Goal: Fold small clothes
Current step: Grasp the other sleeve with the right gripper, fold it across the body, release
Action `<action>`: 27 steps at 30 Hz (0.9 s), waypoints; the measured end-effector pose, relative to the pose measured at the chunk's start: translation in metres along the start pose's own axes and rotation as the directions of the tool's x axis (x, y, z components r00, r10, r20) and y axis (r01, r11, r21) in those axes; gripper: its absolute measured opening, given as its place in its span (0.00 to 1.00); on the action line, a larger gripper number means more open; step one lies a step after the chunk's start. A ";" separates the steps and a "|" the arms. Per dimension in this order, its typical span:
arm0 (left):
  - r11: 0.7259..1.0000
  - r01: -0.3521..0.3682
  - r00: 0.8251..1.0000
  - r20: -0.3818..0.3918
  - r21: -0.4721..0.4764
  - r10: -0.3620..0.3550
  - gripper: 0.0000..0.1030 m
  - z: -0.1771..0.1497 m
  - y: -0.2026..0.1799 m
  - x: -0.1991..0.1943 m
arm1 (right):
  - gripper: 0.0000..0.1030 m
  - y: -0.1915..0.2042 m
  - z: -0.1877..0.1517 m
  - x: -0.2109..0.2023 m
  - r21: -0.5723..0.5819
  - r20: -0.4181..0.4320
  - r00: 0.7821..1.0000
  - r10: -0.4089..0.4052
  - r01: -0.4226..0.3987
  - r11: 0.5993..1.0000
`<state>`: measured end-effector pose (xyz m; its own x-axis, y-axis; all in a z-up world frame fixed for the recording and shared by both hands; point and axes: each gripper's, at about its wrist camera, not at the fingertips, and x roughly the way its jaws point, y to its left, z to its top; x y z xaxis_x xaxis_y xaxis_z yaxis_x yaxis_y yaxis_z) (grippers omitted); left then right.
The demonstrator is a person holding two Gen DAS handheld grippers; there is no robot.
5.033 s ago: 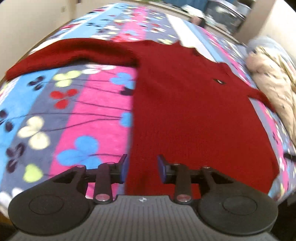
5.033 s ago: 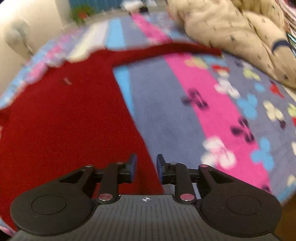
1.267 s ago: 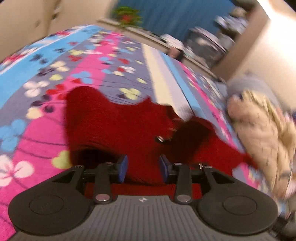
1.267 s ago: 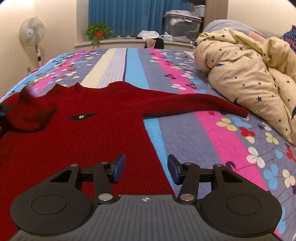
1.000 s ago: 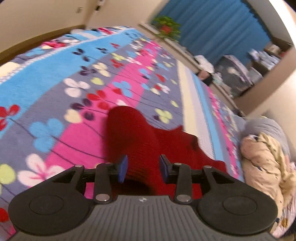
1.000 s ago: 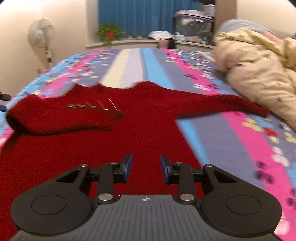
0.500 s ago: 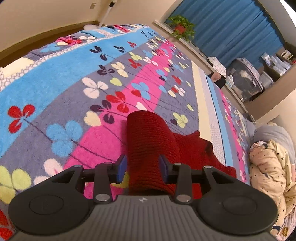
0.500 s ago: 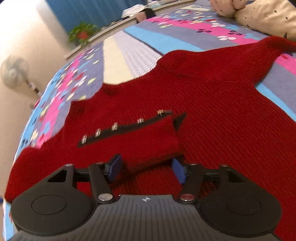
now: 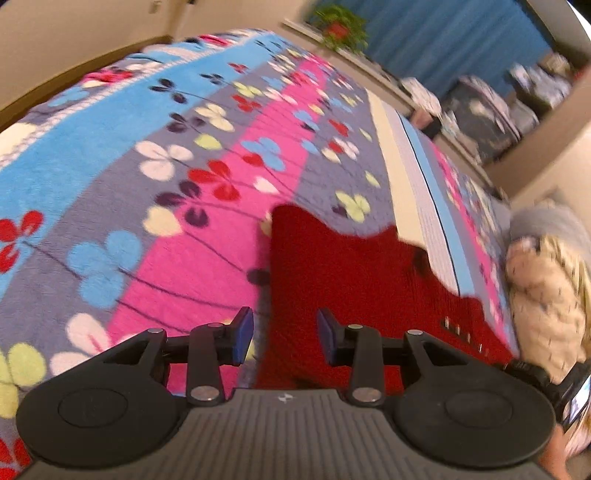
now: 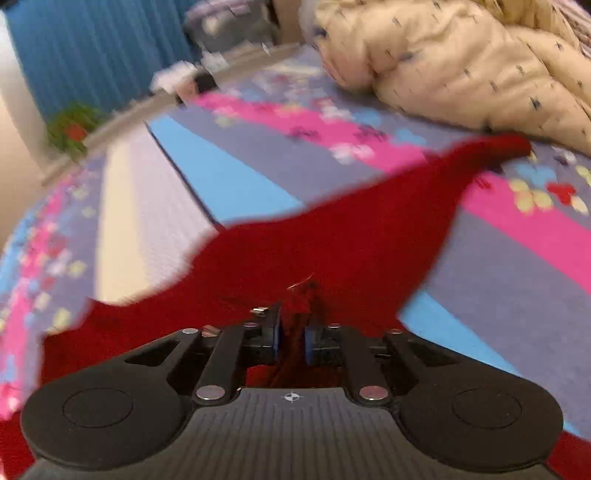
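A red knitted sweater point(image 9: 351, 266) lies on the bed, with a row of small buttons point(image 9: 461, 332) near its right side. My left gripper point(image 9: 285, 338) hovers over the sweater's left edge. Its blue pads stand apart and the cloth lies below them, clear of the left pad. In the right wrist view the sweater point(image 10: 332, 240) stretches away, and one sleeve point(image 10: 491, 147) reaches the far right. My right gripper point(image 10: 291, 341) is closing, with a bunched fold of the red knit pinched between its pads.
The bed carries a striped blanket point(image 9: 147, 184) with flower prints. A cream star-print duvet point(image 10: 461, 62) is heaped at the far right, close to the sleeve tip. A potted plant point(image 9: 340, 18), blue curtains point(image 10: 92, 48) and storage boxes stand beyond the bed.
The rolled sleeve that stood between my left fingers now lies flat on the sweater. My right gripper swung sideways, opened wide, then closed on a fold of the knit.
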<state>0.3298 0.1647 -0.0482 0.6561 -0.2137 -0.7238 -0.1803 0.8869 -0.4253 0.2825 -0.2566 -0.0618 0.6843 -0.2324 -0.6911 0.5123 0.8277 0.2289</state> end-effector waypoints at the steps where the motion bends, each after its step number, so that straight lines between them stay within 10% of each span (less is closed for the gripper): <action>1: 1.000 0.002 1.000 -0.008 0.023 -0.002 0.40 -0.003 -0.004 0.004 | 0.28 -0.003 -0.004 -0.005 -0.026 0.031 1.000 -0.006 0.007 1.000; 5: 0.994 -0.036 0.997 -0.058 0.108 0.042 0.38 -0.022 -0.014 0.031 | 0.40 -0.021 -0.016 -0.014 -0.048 0.068 0.992 0.105 -0.102 0.994; 9: 0.984 -0.089 0.987 -0.117 0.151 0.108 0.42 -0.040 -0.015 0.053 | 0.42 -0.038 -0.013 0.011 -0.089 -0.133 0.979 0.155 -0.168 0.982; 17: 0.964 -0.105 0.992 -0.035 0.244 0.117 0.41 -0.046 -0.034 0.041 | 0.44 -0.125 0.019 -0.013 -0.147 0.085 0.974 0.209 -0.196 0.970; 23: 0.942 -0.145 0.986 -0.041 0.304 0.164 0.48 -0.052 -0.038 0.051 | 0.43 -0.200 0.055 0.039 0.167 0.123 0.985 0.119 -0.139 0.976; 27: 0.939 -0.143 0.986 -0.034 0.312 0.162 0.52 -0.053 -0.035 0.053 | 0.42 -0.245 0.064 0.082 0.455 0.138 0.978 0.155 -0.202 0.868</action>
<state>0.3324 0.1008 -0.1005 0.5929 -0.0811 -0.8012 -0.0347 0.9914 -0.1260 0.2464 -0.5118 -0.1306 0.8204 -0.1694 -0.5461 0.5424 0.5326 0.6497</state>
